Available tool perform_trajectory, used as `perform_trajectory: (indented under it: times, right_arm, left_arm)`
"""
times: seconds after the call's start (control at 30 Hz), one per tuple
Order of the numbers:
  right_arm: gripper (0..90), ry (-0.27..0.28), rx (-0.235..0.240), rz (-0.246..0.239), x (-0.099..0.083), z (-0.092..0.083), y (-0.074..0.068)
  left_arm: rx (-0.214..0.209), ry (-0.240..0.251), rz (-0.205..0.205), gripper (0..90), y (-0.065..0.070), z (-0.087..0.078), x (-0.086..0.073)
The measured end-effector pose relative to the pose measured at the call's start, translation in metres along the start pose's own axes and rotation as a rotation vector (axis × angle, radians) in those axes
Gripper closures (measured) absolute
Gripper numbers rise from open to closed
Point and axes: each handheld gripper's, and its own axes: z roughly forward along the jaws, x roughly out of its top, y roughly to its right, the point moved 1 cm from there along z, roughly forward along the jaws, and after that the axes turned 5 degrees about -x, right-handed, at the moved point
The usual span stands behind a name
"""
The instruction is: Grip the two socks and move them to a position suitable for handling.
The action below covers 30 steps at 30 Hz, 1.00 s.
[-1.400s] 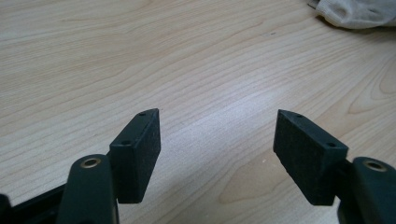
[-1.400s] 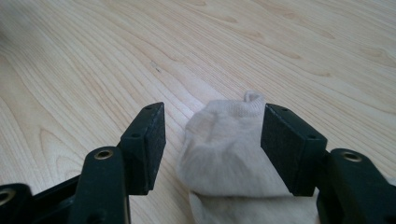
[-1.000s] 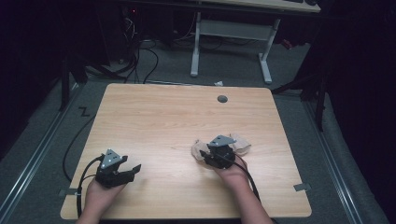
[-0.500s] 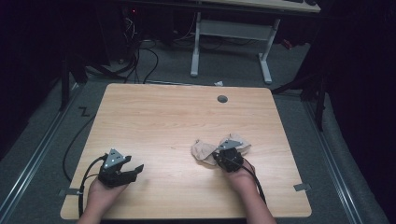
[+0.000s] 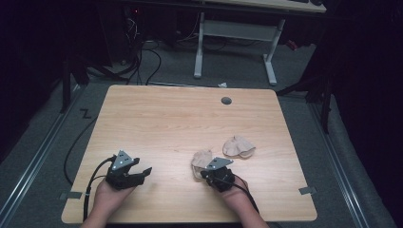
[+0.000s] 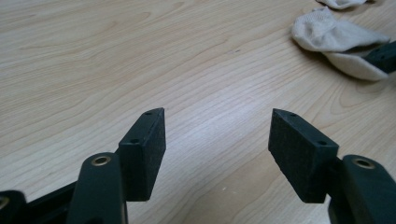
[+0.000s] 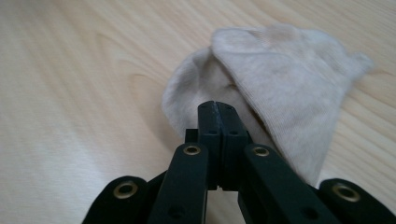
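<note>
The pale wooden worktop (image 5: pixel 180 123) has a smooth, satin finish with clear grain lines. The two cream knitted-cloth socks, one (image 7: pixel 280 79) nearer and one (image 5: pixel 238 146) farther, look soft, matt and finely ribbed. Each matt black plastic claw, left (image 6: pixel 217 140) and right (image 7: pixel 218 109), has dull, slightly grainy pads (image 6: pixel 299 154) and small brass-coloured metal rivets.

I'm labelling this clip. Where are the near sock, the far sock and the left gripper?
Near sock (image 7: pixel 285 70), right gripper view, its folded top.
Far sock (image 5: pixel 239 146), high view, its middle.
Left gripper (image 6: pixel 217 140), left gripper view, between its open jaws.
</note>
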Motion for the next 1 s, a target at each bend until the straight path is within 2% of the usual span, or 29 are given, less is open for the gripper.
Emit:
perform_trajectory:
  times: [0.13, 0.17, 0.2, 0.23, 0.27, 0.33, 0.43, 0.53, 0.57, 0.63, 0.77, 0.9, 1.0]
  right_arm:
    - [89.9, 0.014, 0.038, -0.046, 0.005, 0.003, -0.019]
    - [89.9, 0.014, 0.038, -0.046, 0.005, 0.003, -0.019]
    - [89.5, 0.017, 0.058, -0.073, 0.008, 0.005, -0.030]
    - [89.3, 0.015, 0.062, -0.083, 0.009, 0.006, -0.033]
    - [89.1, 0.017, 0.070, -0.096, 0.010, 0.007, -0.036]
    - [88.1, 0.021, 0.087, -0.101, 0.012, 0.008, -0.042]
    - [85.3, 0.024, 0.104, -0.109, 0.014, 0.009, -0.047]
    - [85.2, 0.039, 0.089, -0.119, 0.015, 0.004, -0.049]
    - [85.2, 0.071, 0.076, -0.110, 0.015, -0.006, -0.047]
    - [85.3, 0.104, 0.055, -0.101, 0.014, -0.014, -0.044]
    - [85.3, 0.141, 0.010, -0.055, 0.010, -0.026, -0.036]
    - [84.0, 0.152, -0.014, -0.033, 0.011, -0.027, -0.032]
    - [77.2, 0.160, -0.013, -0.025, 0.019, -0.021, -0.035]
  left_arm:
    - [-0.016, -0.015, 0.025, 37.1, 0.012, 0.006, 0.002]
    - [-0.016, -0.015, 0.025, 37.0, 0.012, 0.006, 0.002]
    - [-0.031, -0.028, 0.044, 37.0, 0.021, 0.010, 0.003]
    - [-0.031, -0.028, 0.044, 36.9, 0.021, 0.010, 0.003]
    - [-0.042, -0.041, 0.072, 36.8, 0.031, 0.014, 0.004]
    - [-0.051, -0.045, 0.090, 36.8, 0.040, 0.017, 0.004]
    - [-0.067, -0.033, 0.079, 37.2, 0.050, 0.022, 0.006]
    - [-0.082, -0.028, 0.079, 38.5, 0.055, 0.025, 0.008]
    - [-0.103, -0.021, 0.079, 40.6, 0.060, 0.028, 0.011]
    - [-0.115, -0.021, 0.087, 42.3, 0.064, 0.033, 0.012]
    - [-0.137, -0.053, 0.077, 45.1, 0.071, 0.048, 0.013]
    - [-0.127, -0.092, 0.064, 60.5, 0.073, 0.058, 0.012]
    - [-0.131, -0.111, 0.040, 71.7, 0.072, 0.062, 0.010]
